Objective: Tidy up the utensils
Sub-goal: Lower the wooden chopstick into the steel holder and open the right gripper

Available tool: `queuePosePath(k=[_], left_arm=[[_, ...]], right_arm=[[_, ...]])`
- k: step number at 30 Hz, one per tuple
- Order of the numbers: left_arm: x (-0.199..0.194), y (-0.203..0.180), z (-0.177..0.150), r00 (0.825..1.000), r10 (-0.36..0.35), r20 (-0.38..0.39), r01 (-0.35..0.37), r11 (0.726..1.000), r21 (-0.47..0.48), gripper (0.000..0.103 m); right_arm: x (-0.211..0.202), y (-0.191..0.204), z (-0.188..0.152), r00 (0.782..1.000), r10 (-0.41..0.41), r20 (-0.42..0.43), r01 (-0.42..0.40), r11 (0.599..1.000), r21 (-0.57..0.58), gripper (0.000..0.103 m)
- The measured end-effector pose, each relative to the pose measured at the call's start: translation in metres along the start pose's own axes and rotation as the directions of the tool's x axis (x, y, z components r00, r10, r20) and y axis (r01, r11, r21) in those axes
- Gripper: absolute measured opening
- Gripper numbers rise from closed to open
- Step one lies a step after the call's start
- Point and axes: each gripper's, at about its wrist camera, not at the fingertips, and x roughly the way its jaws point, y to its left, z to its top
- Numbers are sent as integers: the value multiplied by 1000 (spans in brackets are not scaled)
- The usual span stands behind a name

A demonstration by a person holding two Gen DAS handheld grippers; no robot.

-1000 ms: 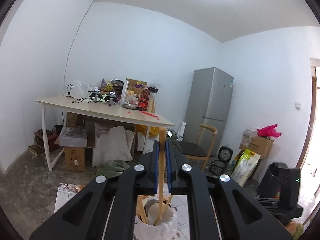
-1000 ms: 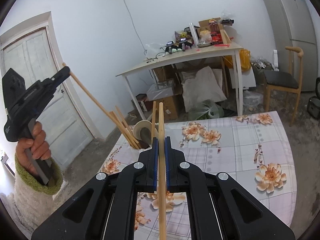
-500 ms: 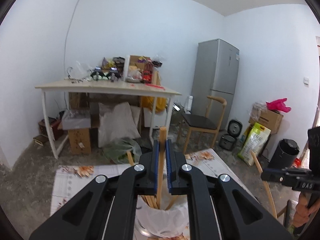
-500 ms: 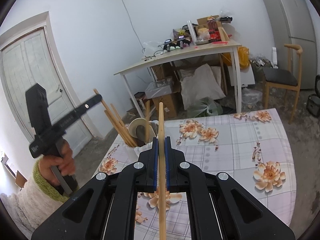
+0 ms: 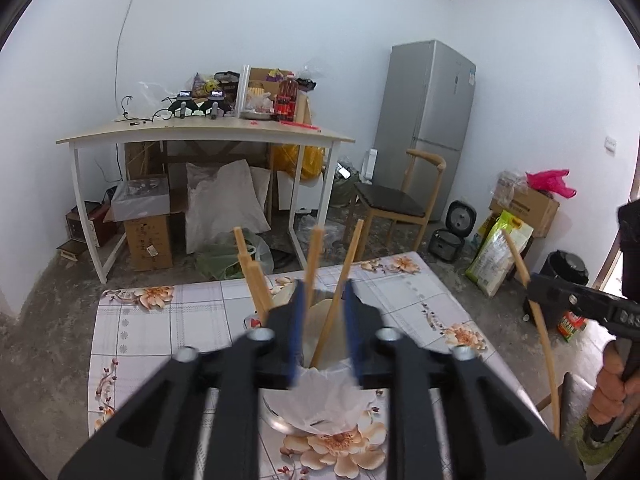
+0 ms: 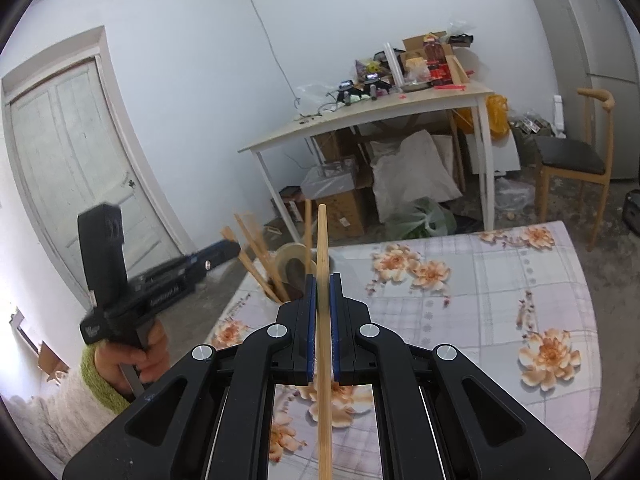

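We had just been opening our left gripper (image 5: pixel 322 312) to drop a chopstick (image 5: pixel 311 264) into the cup (image 5: pixel 328 392) at 6 o'clock, while our right gripper (image 6: pixel 322 300) pinched another chopstick (image 6: pixel 323 320), waiting its turn.

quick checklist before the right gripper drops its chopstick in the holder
1. Left gripper let go: ok, jaws have just been opening, pads clear of its chopstick.
2. That chopstick sits in the holder: ok.
3. Right gripper grip firm on its chopstick: ok.
4. Path clear: not ok, left gripper is above the holder.
5. Room in the holder: cannot tell.
6. Holder upright on the table: ok.
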Motion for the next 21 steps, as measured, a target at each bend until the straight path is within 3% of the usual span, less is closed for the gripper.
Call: queuePosePath(k=[5, 12, 21], left_arm=[[-30, 6, -9, 998, -2, 56, 4, 999, -34, 42], [-69, 28, -39, 996, 38, 87, -28, 994, -109, 46], [-104, 69, -86, 984, 172, 38, -162, 970, -180, 50]], right_arm=[[8, 4, 21, 995, 90, 47, -91, 995, 27, 5], [35, 21, 59, 976, 177, 125, -181, 983, 27, 5], [67, 42, 107, 941, 217, 259, -216, 976, -30, 5]])
